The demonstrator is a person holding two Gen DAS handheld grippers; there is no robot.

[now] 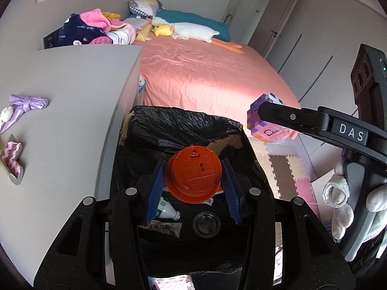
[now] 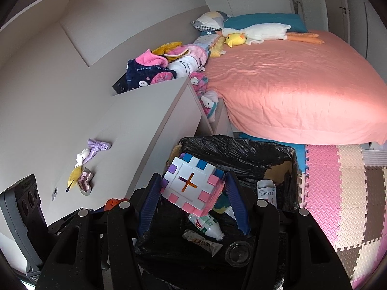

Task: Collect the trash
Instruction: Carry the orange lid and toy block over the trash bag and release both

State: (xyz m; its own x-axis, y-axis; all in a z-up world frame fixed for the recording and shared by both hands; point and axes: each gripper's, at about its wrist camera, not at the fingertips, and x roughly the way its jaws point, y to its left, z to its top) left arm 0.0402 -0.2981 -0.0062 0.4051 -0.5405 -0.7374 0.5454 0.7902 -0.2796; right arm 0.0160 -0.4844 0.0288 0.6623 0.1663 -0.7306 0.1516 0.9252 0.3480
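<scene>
Only the left camera shows a gloved hand (image 1: 338,205). Left gripper (image 1: 193,181) clamps an orange lid (image 1: 194,176); right gripper (image 2: 193,200) clamps a pastel cube (image 2: 192,186) above the bin (image 2: 241,149).

Black hand-held gripper (image 1: 193,188) w/ ribbed blue pads (image 1: 154,191), silver bolts. Other (image 2: 192,201) reads "DAS". White glove (image 1: 338,198) beside it.

The left tongs (image 1: 193,183) are gripping an orange round toy (image 1: 194,175) above the black-lined bin (image 1: 169,125), the right tongs (image 1: 273,118) clasping a puzzle cube (image 1: 262,130) alongside.
</scene>
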